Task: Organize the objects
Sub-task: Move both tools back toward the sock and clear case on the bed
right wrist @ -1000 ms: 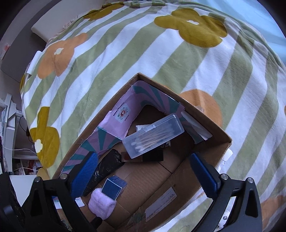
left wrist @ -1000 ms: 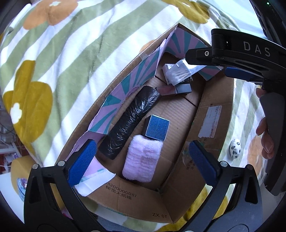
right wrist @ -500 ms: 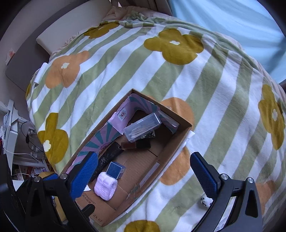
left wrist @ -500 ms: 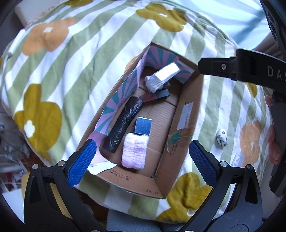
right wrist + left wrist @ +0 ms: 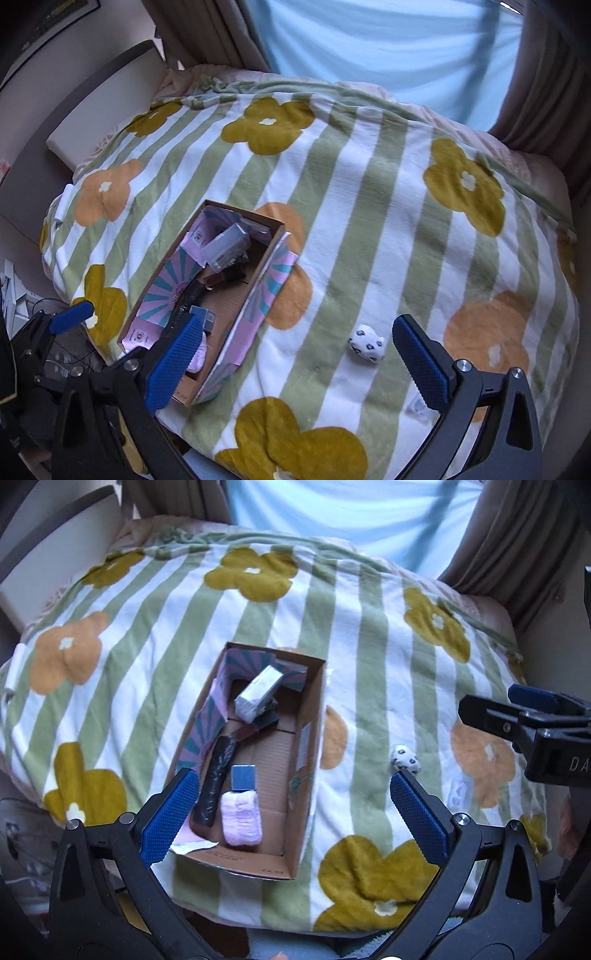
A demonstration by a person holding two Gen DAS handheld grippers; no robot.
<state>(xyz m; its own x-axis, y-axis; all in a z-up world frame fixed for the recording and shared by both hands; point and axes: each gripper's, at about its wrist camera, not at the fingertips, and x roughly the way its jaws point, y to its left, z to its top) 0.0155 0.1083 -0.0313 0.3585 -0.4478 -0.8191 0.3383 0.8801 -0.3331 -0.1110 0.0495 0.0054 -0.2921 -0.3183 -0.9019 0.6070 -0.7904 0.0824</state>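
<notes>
The cardboard box (image 5: 312, 716) sits on the striped flowered blanket (image 5: 369, 635), left of centre in both views, holding a clear plastic case (image 5: 258, 692) tilted at its 12 o'clock end, a black roll (image 5: 216, 779) along its 9 o'clock wall, and a blue cube (image 5: 243, 777) just above a pink fluffy cloth (image 5: 242, 823) near 6 o'clock. A small spotted white toy (image 5: 365, 343) lies on the blanket outside, at the box's 3 o'clock. The left gripper (image 5: 291, 812) and right gripper (image 5: 299, 363) both hang spread wide and empty; the dark items under the case are hard to make out.
</notes>
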